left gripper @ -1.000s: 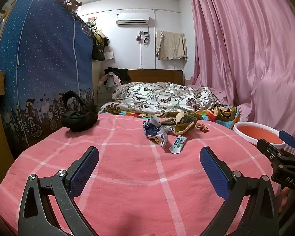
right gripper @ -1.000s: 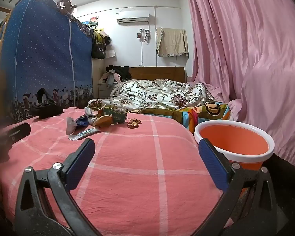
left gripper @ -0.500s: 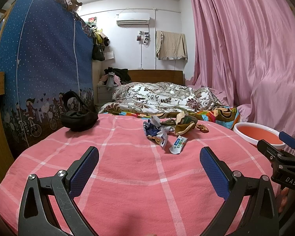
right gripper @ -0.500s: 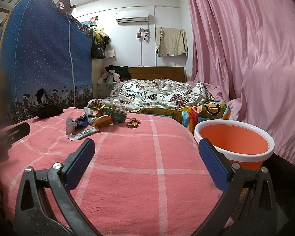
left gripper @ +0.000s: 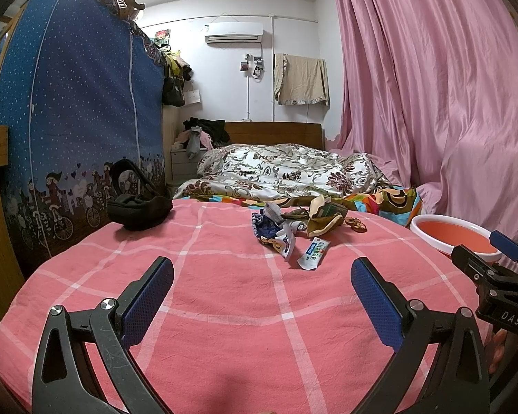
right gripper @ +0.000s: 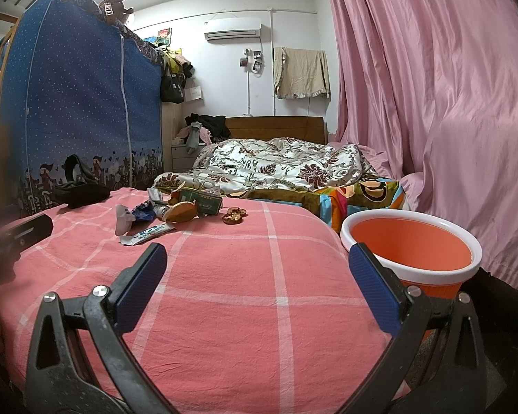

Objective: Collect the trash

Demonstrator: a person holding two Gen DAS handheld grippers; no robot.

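A small heap of trash lies on the far part of the pink checked table cloth [left gripper: 224, 296]: a blue and white crumpled wrapper [left gripper: 272, 233], a white tube-like sachet [left gripper: 313, 253], a brown peel [left gripper: 323, 222], a green packet [right gripper: 205, 203] and a dried brown scrap [left gripper: 357, 224]. An orange bucket with a white rim [right gripper: 411, 252] stands at the table's right edge. My left gripper [left gripper: 260, 293] is open and empty, well short of the trash. My right gripper [right gripper: 257, 283] is open and empty, with the bucket just right of its right finger.
A black bag [left gripper: 138, 207] lies at the table's far left. A blue fabric wardrobe [left gripper: 76, 110] stands left. A bed with a patterned quilt [left gripper: 286, 172] is behind the table. A pink curtain [left gripper: 442, 103] hangs right.
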